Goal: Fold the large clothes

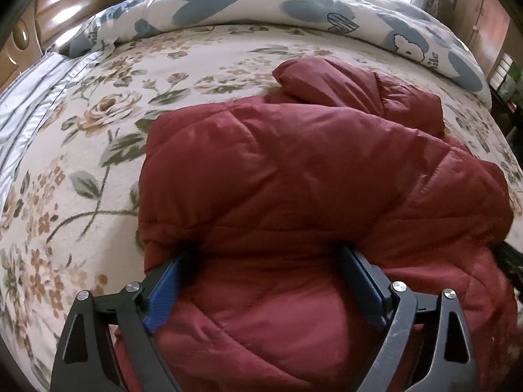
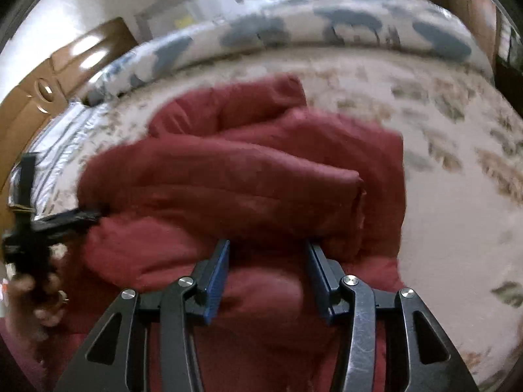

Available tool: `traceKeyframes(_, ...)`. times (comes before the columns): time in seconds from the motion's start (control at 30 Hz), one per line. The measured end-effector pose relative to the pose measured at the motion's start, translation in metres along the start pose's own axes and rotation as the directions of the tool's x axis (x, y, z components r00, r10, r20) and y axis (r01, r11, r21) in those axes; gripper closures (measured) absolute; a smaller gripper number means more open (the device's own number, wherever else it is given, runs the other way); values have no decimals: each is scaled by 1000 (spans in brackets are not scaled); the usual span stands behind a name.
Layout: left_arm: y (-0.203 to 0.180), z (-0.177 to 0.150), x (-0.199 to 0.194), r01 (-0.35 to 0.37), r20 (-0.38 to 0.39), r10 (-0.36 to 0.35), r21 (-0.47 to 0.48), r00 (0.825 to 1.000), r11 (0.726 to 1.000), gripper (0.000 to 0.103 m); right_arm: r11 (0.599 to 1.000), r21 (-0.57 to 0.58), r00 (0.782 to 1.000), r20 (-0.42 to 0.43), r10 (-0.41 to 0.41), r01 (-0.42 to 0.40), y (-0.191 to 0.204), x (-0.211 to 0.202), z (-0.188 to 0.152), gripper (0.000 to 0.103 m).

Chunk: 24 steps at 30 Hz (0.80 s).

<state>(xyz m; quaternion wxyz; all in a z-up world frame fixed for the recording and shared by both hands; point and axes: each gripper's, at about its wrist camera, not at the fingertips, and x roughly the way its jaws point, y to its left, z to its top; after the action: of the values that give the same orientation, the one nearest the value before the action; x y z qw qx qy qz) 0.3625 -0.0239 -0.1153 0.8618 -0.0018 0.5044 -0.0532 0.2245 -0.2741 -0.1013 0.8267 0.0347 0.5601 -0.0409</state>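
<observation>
1. Left wrist view: a dark red quilted jacket [image 1: 294,170] lies bunched on a bed [image 1: 81,163] covered by a cream floral spread.
2. One padded sleeve [image 1: 353,88] is folded across the top of the jacket, toward the far side of the bed.
3. The left gripper [image 1: 264,261] has its blue-padded fingers [image 1: 163,294] spread wide, with a thick bulge of red fabric filling the space between them; the tips press into the jacket's near edge, yet the pads do not close on it.
4. A rolled duvet [image 1: 294,9] with blue shapes runs along the far edge of the bed, and a striped pillow [image 1: 29,98] sits at the left beside a wooden headboard [image 1: 49,16].
5. Right wrist view: this picture is blurred. The same jacket [image 2: 248,176] shows as stacked folds, a long roll lying across the middle.
6. The right gripper [image 2: 268,251] also stands with its fingers [image 2: 215,281] apart, narrower than the left one, tips just under the lower edge of that roll. A lump of red cloth sits between the pads; whether they pinch it is hard to tell, though they look loose.
7. At the left edge of this view the left gripper [image 2: 65,219] reaches into the jacket's side, held by a hand [image 2: 39,300].
8. No containers appear in either view; the jacket rests directly on the bed.
</observation>
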Motion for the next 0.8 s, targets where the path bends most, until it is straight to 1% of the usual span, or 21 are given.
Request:
traceKeyframes(0.07, 1, -2, -10, 3, 8, -3, 0, 1000, 1000, 12, 1000, 4, 1000, -7, 5, -5, -4, 6, -2, 55)
traceKeyframes(0.1, 2, -4, -16, 8, 15, -8, -1, 1000, 1000, 14, 1000, 5, 1000, -7, 4, -4, -6, 7, -2, 56)
traceKeyframes(0.23, 10, -15, -34, 27, 36, -27, -12, 999, 1000, 14, 1000, 7, 1000, -9, 4, -4, -9, 8, -3, 55)
traceKeyframes(0.33, 20, -22, -21, -11, -12, 11, -30, 1000, 999, 12, 1000, 8, 1000, -8, 6, -6, -8, 11, -5, 55)
traceKeyframes(0.37, 22, -22, -18, -9, -20, 8, -43, 1000, 999, 11, 1000, 6, 1000, -9, 5, -5, -8, 11, -5, 55)
traceKeyframes(0.43, 31, -23, -9, -5, -29, 3, -82, 1000, 997, 4, 1000, 6, 1000, -10, 5, -5, -7, 12, -5, 55)
traceKeyframes(0.5, 38, -23, -1, 5, -38, -9, -113, 999, 994, 0, 1000, 10, 1000, -10, 9, -9, -7, 12, -5, 55)
traceKeyframes(0.57, 41, -23, 2, 11, -44, -17, -127, 999, 992, 0, 1000, 11, 1000, -8, 12, -12, -6, 13, -5, 55)
traceKeyframes(0.8, 37, -22, 4, -7, -46, 2, -117, 999, 993, 0, 1000, 23, 1000, -7, 18, -17, -7, 12, -5, 55)
